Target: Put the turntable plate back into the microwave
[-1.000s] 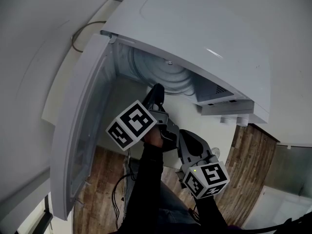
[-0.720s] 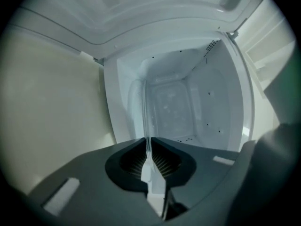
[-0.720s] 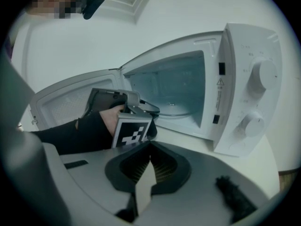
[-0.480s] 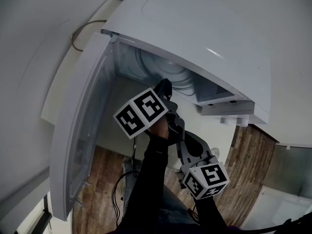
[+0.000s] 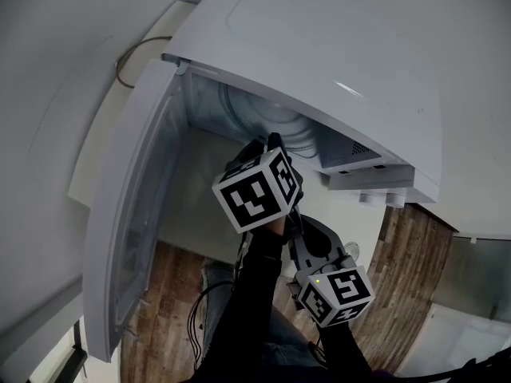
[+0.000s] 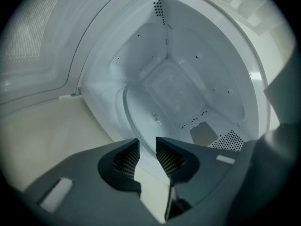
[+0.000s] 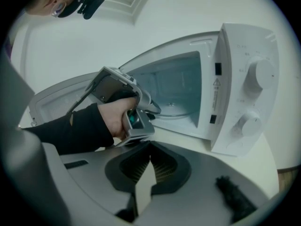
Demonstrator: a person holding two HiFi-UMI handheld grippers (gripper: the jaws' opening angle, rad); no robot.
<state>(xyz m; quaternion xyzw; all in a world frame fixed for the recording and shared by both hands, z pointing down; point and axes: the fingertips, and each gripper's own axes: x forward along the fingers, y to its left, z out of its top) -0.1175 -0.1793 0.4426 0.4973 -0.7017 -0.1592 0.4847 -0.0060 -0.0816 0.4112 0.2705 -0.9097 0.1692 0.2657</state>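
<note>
White countertop (image 6: 42, 135) bears the open microwave (image 5: 319, 70) with the glass turntable plate (image 6: 143, 109) inside, while the left gripper (image 6: 147, 144), its jaws just opening, seemingly clears the rim and the right gripper (image 7: 150, 146) is closed and empty.

Clear glass turntable plate (image 7: 176, 109), flat inside open white microwave (image 7: 237, 74)

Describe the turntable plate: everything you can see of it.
The turntable plate is a round disc of clear glass with faint concentric rings, and the white cavity floor shows through it. It lies flat inside the open microwave, apparently seated on the floor. Its near rim runs through the gap between the pads of the left gripper, whose jaws have just been opening and do not press on it. Nothing else visibly touches it.
</note>
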